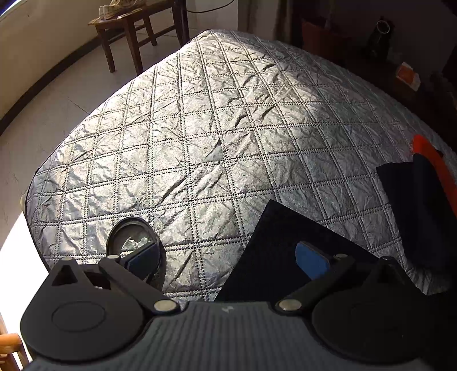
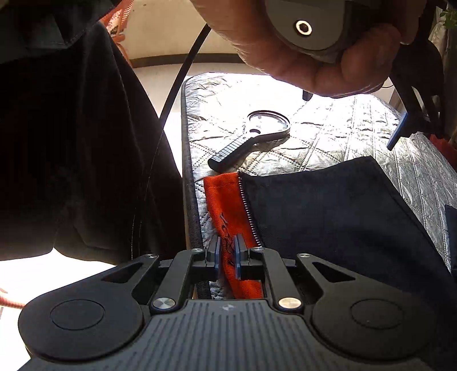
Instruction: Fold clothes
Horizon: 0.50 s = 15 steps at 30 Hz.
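Left wrist view shows a big silver quilted cover [image 1: 217, 120] with lots of bare room ahead and to the left. The left gripper [image 1: 228, 256] has its jaws wide apart with nothing between them. One blue pad [image 1: 311, 258] hangs over a dark blue garment [image 1: 271, 256]. The corner of the cloth points up and away from the camera, and its straight edge runs down toward the right. More dark cloth with an orange strip [image 1: 434, 159] lies at the right edge. A magnifying glass [image 1: 131, 237] sits by the other finger, near the cover's left edge. A wooden stool [image 1: 125, 25] stands far off on the floor.

Right wrist view shows things the first does not. The right gripper [image 2: 227, 254] has narrow jaws pinching the orange lining [image 2: 225, 199] of the garment. A silver zipper [image 2: 248, 205] runs along where orange meets dark blue. The long side of the cloth runs away from the camera, close beside the cover's edge. The magnifying glass lies just past the cloth, its handle pointing back toward the camera. A hand [image 2: 300, 48] holds the other gripper up above. Dark trousers [image 2: 80, 142] fill the left side.
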Motion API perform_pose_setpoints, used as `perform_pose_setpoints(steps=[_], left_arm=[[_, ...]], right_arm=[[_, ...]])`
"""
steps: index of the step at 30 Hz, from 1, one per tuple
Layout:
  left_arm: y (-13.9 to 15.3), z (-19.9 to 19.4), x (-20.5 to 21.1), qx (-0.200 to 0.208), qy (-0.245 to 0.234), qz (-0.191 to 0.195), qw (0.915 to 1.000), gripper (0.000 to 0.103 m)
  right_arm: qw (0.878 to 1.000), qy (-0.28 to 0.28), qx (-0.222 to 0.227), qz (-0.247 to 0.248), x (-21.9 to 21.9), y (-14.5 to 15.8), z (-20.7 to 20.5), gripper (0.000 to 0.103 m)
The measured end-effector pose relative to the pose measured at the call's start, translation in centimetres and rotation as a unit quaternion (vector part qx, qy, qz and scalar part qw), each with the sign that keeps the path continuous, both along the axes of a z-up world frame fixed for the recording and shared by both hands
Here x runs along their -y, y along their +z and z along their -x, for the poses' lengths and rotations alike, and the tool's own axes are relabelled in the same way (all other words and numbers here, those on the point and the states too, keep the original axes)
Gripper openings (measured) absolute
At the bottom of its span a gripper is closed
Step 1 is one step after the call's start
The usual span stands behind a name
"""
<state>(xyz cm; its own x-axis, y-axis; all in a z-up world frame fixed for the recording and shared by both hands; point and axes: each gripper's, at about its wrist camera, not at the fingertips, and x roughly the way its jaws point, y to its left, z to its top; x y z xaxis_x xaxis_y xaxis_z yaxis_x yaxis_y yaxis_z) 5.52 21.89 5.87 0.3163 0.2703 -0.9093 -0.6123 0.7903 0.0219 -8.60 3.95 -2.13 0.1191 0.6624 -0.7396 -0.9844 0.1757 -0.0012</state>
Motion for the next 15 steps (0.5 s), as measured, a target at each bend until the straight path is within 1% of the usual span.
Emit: perform_pose_setpoints(steps=[1, 3, 5, 6, 7, 8, 9, 10, 11, 12, 13, 14, 15], left_arm=[[0.0, -0.1, 0.1, 0.0, -0.002, 0.0, 1.0, 0.101], [-0.1, -0.2, 0.5, -0.001, -0.007, -0.002, 1.0, 0.102], [-0.2, -0.4, 1.0, -0.005, -0.016, -0.003, 0.9999, 0.101], [-0.3, -0.5, 1.3, -0.007, -0.02, -0.003, 0.9998, 0.101], [-0.4, -0.6, 1.5, -0.009, -0.024, -0.005, 0.9997, 0.101], [-0.5, -0.6, 1.7, -0.01, -0.028, -0.006, 0.9995, 0.102], [-0.5, -0.7, 1.9, -0.011, -0.031, -0.006, 0.9994, 0.101], [-0.6, -0.7, 2.1, -0.011, -0.033, -0.005, 0.9994, 0.102], [-0.6, -0.7, 2.2, -0.01, -0.035, -0.004, 0.9993, 0.102], [-0.6, -0.8, 2.5, -0.01, -0.037, -0.005, 0.9992, 0.102], [-0.6, -0.9, 2.8, -0.01, -0.041, -0.006, 0.9991, 0.102], [-0.7, -1.0, 3.2, -0.01, -0.045, -0.008, 0.9989, 0.102], [-0.7, -1.2, 3.5, -0.012, -0.05, -0.01, 0.9986, 0.102]], right_arm=[[1.0, -0.01, -0.022, -0.015, 0.9, 0.5, -0.4, 0.015], [0.996, -0.068, -0.045, -0.043, 3.8, 1.7, -1.9, 0.022], [0.986, -0.135, -0.064, -0.07, 7.1, 2.9, -3.6, 0.058], [0.978, -0.179, -0.066, -0.078, 9.2, 3.3, -4.6, 0.062], [0.967, -0.232, -0.064, -0.081, 11.6, 3.6, -5.7, 0.058], [0.947, -0.303, -0.061, -0.081, 14.7, 3.8, -7.1, 0.059], [0.918, -0.384, -0.062, -0.081, 18.5, 4.1, -8.7, 0.061], [0.884, -0.455, -0.072, -0.084, 22.3, 4.5, -10.2, 0.063], [0.848, -0.515, -0.088, -0.091, 26.0, 4.7, -11.7, 0.063], [0.819, -0.557, -0.096, -0.095, 29.1, 5.0, -13.1, 0.063], [0.796, -0.59, -0.099, -0.096, 31.8, 5.3, -14.3, 0.063], [0.789, -0.601, -0.093, -0.092, 33.7, 5.8, -15.5, 0.064], [0.799, -0.59, -0.081, -0.079, 34.4, 6.2, -16.8, 0.065]])
